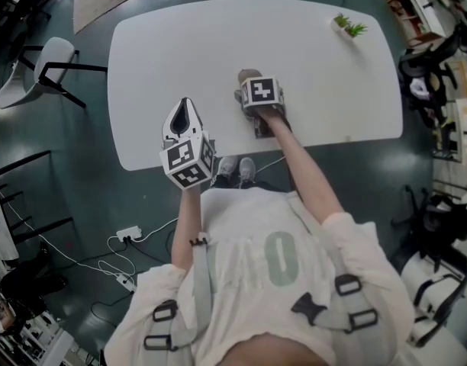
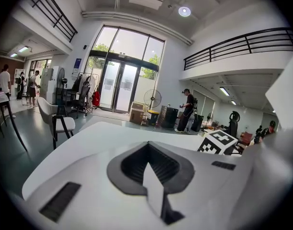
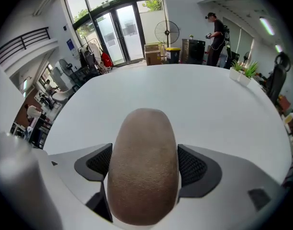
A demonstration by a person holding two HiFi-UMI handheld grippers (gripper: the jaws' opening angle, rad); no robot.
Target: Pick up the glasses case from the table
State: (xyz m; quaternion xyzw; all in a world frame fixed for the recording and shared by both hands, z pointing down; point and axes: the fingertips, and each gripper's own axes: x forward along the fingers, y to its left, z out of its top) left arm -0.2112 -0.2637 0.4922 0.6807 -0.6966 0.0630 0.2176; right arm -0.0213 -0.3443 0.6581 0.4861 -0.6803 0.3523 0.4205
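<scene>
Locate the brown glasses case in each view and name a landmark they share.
Head view: brown pebbled oval glasses case mid-table, at the tip of the right gripper.
Left gripper view: not in it.
Right gripper view: bottom centre, clamped between the jaws.
Shared landmark: the white rounded table.

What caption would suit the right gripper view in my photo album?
Right gripper with jaws closed on a brown glasses case, white table beyond.

Grainy brown glasses case [image 3: 142,176], white table [image 1: 218,44], white right claw [image 3: 143,161] with black pads [image 3: 192,166].
</scene>
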